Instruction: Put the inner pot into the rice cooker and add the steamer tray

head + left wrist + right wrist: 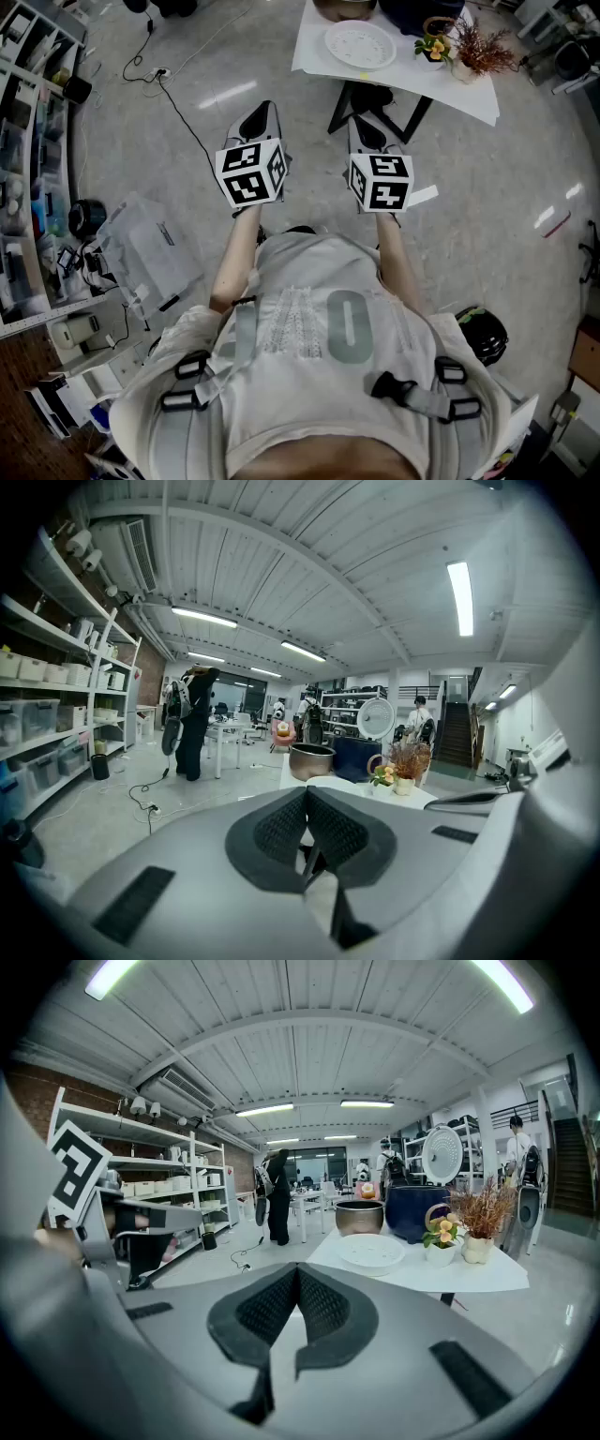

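Observation:
A white table [469, 89] stands ahead of me. On it are the white perforated steamer tray [360, 44], the metal inner pot [344, 7] and the dark blue rice cooker [422, 11]. In the right gripper view the steamer tray [371, 1251] lies in front of the inner pot [360, 1217], and the rice cooker [416, 1211] has its lid [442, 1154] up. My left gripper [255, 120] and right gripper [366, 131] hover side by side short of the table, both shut and empty. The left gripper [306, 794] points at the inner pot [311, 760].
A small flower pot [439, 1237] and a vase of dried twigs [480, 1227] stand right of the tray. Shelving [28, 141] lines the left wall. A cable [178, 103] and a plastic bag [141, 244] lie on the floor. A person [277, 1194] stands far back.

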